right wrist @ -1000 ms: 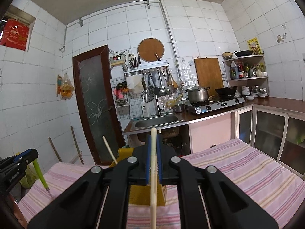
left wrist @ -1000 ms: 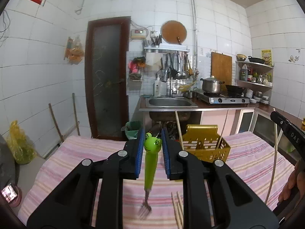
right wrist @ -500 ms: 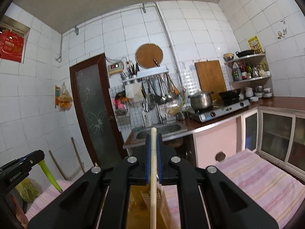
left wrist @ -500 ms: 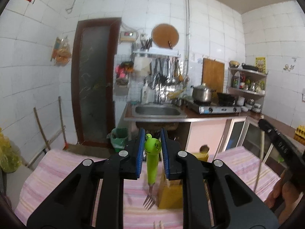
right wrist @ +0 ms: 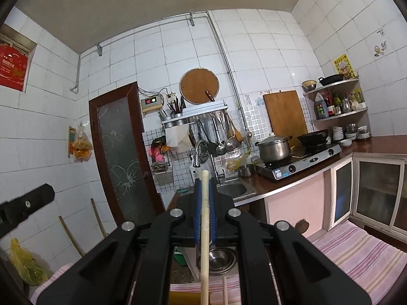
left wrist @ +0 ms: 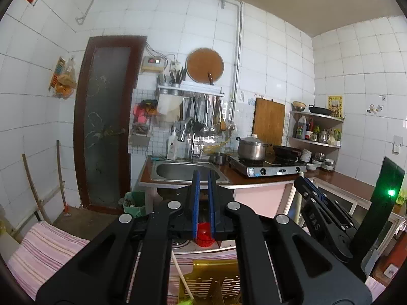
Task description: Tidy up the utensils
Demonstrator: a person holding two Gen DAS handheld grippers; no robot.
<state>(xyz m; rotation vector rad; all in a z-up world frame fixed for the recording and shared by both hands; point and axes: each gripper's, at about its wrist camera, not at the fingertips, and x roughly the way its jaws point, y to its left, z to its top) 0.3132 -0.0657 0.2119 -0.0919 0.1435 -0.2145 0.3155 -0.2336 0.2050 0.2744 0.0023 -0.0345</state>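
Observation:
My left gripper [left wrist: 203, 178] holds nothing; its blue pads stand a little apart, and the green frog-handled fork is gone from between them. A green scrap [left wrist: 187, 302] shows at the bottom edge, beside a pale chopstick [left wrist: 183, 279], over the yellow perforated utensil basket [left wrist: 216, 279] right below the gripper. My right gripper [right wrist: 205, 178] is shut on a pale wooden chopstick [right wrist: 204, 228] that runs down toward the basket [right wrist: 188, 298] at the bottom edge. A second chopstick [right wrist: 225, 289] stands beside it. The right gripper also shows in the left wrist view [left wrist: 320, 216].
The pink striped tablecloth [left wrist: 48, 244] covers the table below both grippers. Behind stand a sink counter [left wrist: 185, 171], a gas stove with a pot [left wrist: 251, 150], a brown door [left wrist: 106, 127] and a corner shelf [left wrist: 315, 132]. Steel bowls [right wrist: 221, 259] sit under the counter.
The green frog fork has left my left gripper's jaws, which now stand slightly apart. Both grippers moved over the yellow basket and tilted upward; the right still grips the chopstick.

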